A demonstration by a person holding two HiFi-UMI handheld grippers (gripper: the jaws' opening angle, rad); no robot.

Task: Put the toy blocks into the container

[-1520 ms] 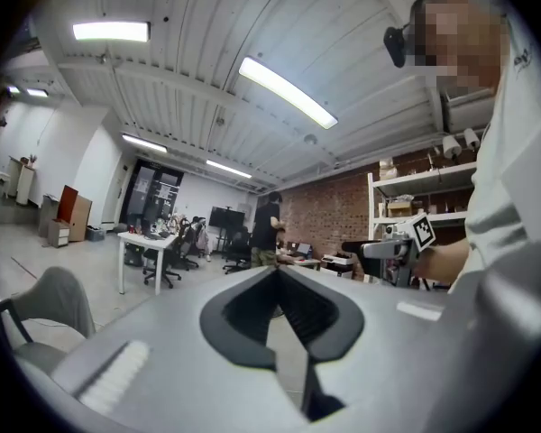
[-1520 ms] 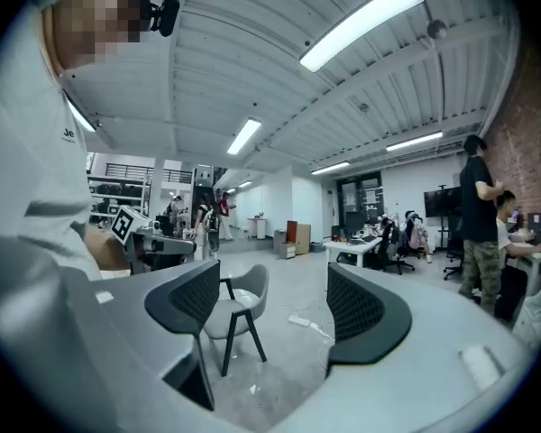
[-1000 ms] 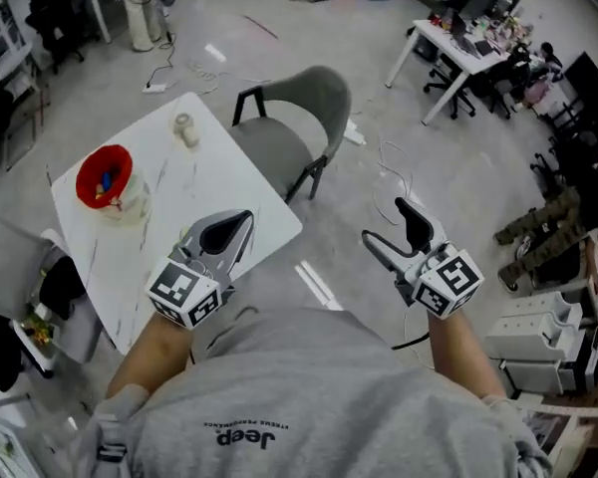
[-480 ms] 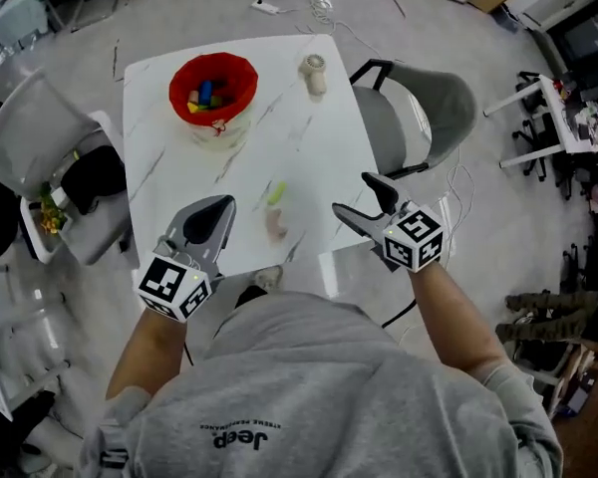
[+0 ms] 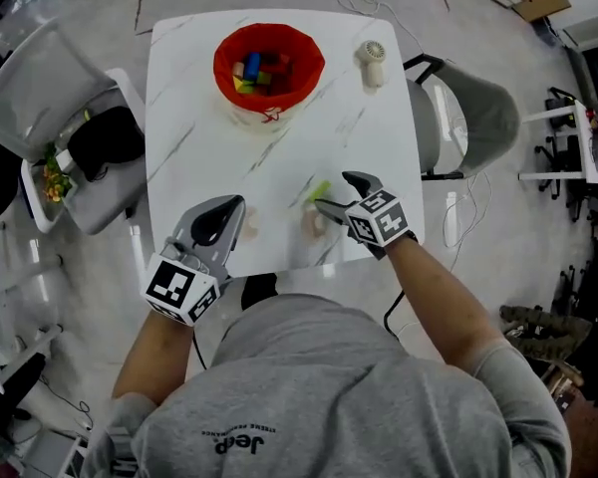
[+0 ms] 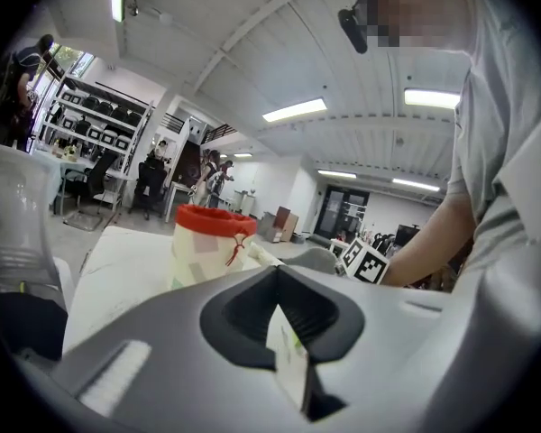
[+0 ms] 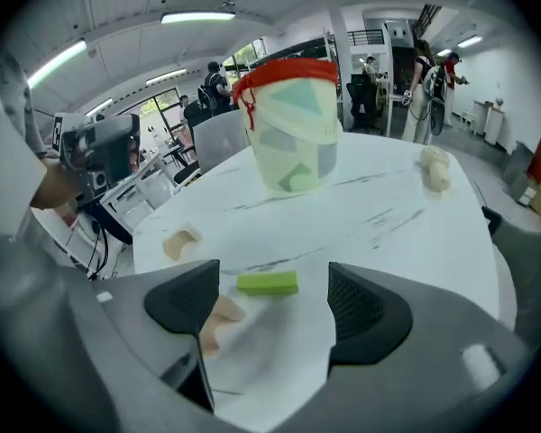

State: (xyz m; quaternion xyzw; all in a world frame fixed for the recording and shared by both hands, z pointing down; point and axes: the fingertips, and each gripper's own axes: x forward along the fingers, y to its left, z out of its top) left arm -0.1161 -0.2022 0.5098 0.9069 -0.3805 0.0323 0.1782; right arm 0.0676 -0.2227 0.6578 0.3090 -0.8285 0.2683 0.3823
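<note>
Looking down from the head view, a white marble-patterned square table [image 5: 184,118] is seen with a pale bucket-shaped container lined with a red bag [image 5: 269,63] standing near its far edge, and a heap of small coloured toy blocks [image 5: 259,71] is held inside it. A small cream round object [image 5: 371,60] lies on the tabletop to the right of the container, apart from it. Near the table's close edge a flat green rectangular block [image 5: 320,189] is laid on the surface, with a beige arched block [image 5: 310,223] just beside it and a second beige block [image 5: 251,229] further left. The right gripper [image 5: 331,191] is held low over this edge with its jaws spread wide and nothing grasped. In the right gripper view the green block [image 7: 267,283] is seen on the table [image 7: 388,206] in the gap ahead of the jaws, untouched by either, while the beige arched block [image 7: 218,318] sits close against the left-hand jaw of that view. The left gripper [image 5: 217,223] is held over the near-left edge of the table, well apart from the container. In the left gripper view its jaws are seen pressed together, with no block between them. Two grey chairs [image 5: 483,118] are placed at the table's left and right sides.
</note>
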